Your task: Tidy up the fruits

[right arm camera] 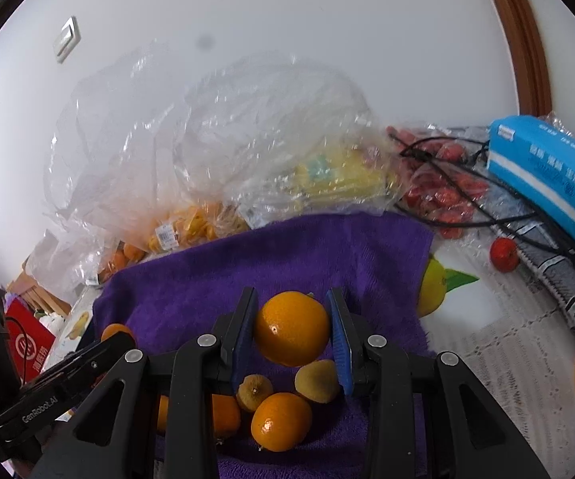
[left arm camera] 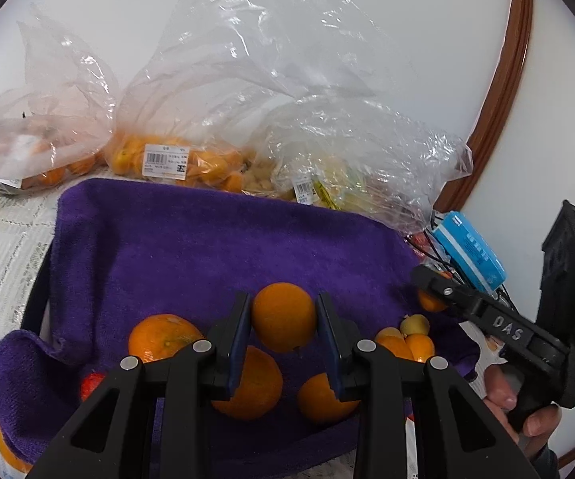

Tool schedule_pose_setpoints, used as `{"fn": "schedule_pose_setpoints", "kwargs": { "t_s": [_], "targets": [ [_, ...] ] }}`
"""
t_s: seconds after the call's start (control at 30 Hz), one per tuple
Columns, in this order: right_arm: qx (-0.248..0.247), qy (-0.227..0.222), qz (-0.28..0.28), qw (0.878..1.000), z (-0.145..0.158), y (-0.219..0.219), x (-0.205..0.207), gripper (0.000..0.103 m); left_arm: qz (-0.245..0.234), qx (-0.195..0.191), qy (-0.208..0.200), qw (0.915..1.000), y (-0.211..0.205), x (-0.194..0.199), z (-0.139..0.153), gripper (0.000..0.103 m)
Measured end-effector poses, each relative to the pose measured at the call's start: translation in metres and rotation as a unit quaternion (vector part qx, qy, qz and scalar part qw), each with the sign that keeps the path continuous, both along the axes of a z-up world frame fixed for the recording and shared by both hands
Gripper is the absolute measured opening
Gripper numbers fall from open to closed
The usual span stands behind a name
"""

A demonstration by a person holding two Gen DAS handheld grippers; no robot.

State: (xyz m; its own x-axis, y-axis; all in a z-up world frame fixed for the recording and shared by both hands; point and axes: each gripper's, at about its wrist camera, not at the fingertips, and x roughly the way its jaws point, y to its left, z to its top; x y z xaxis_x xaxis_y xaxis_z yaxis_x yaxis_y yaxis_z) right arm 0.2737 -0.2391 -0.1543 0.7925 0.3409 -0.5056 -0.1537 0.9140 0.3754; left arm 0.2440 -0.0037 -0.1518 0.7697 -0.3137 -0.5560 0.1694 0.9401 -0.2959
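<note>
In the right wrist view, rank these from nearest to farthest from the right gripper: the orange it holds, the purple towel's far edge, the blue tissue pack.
1. Orange, clamped between the right gripper's fingers.
2. Purple towel, its far edge ahead, mid-frame.
3. Blue tissue pack, far right, beyond the towel.

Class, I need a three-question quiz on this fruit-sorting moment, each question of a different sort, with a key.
1. True or false: the left tool is shut on an orange.
2. What does the right tool hold? A) a banana B) an orange C) a tomato
3. Fill in: the loose fruit lies on a ______ towel.

Key: 1 true; 2 B; 3 purple.
</note>
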Motion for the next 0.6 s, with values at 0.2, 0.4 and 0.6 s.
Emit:
{"fn": "schedule_pose_setpoints", "kwargs": {
  "t_s": [0.2, 0.4, 0.6],
  "targets": [
    [-0.027, 0.006, 0.019, 0.999, -0.005, 0.014, -0.001, 0.035, -0.010, 0.010, 0.005, 0.9999, -0.005, 0.001, -0.002, 0.031],
    [-0.027, 0.022, 0.035, 0.999, -0.009, 0.019, 0.002, 0.037, -0.012, 0.010, 0.012, 0.9998, -0.006, 0.002, -0.003, 0.031],
    [-0.031, 0.017, 0.033, 0.999, -0.007, 0.020, 0.000, 0.037, -0.012, 0.009, 0.005, 0.9999, -0.007, 0.001, -0.002, 0.031]
  ]
}}
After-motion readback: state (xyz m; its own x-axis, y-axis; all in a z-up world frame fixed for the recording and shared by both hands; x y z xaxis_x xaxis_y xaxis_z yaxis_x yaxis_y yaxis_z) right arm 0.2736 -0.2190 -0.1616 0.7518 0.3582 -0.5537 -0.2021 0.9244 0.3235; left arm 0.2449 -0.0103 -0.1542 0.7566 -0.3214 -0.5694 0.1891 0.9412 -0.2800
